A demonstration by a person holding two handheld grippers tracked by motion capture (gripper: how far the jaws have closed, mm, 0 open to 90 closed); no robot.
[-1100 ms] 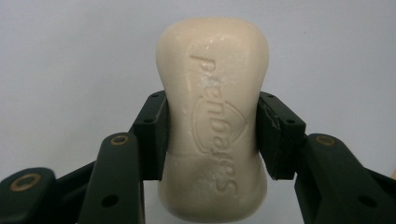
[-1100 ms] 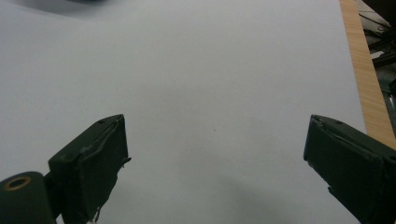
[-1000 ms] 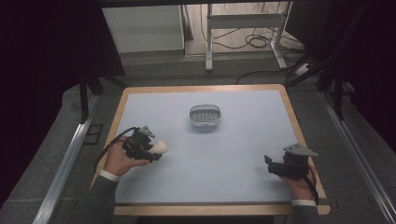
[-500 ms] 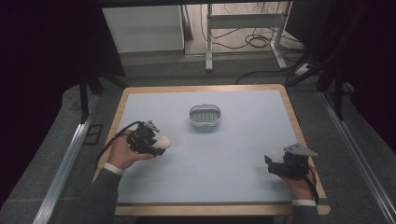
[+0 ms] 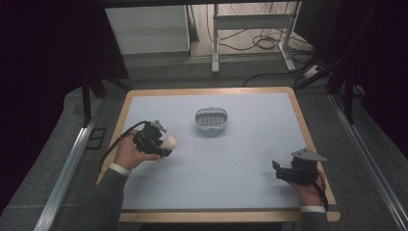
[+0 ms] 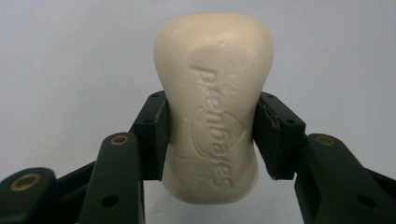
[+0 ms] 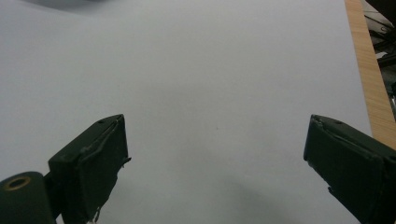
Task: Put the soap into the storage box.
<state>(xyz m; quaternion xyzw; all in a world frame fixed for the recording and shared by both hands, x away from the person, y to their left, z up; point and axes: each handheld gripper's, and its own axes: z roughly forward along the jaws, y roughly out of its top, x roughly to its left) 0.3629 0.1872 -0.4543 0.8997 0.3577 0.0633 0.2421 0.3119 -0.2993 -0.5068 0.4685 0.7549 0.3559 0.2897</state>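
Note:
A cream bar of soap [image 6: 212,102] with embossed lettering sits between the black pads of my left gripper [image 6: 211,135], which is shut on its narrow waist. From above, the soap [image 5: 169,142] shows at the left side of the table, held over the pale mat by my left gripper [image 5: 162,143]. My right gripper [image 5: 279,172] rests at the table's right front, its jaws wide open over bare mat [image 7: 215,121] with nothing between them. A small grey oval dish [image 5: 210,119] stands at the middle back of the table.
The pale blue-grey mat [image 5: 231,159] covers a table with a wooden rim [image 5: 308,139]. Dark floor, metal rails and a desk frame with cables lie beyond the far edge.
My left hand has shifted slightly toward the table's far side with the soap still held. The right hand has not moved.

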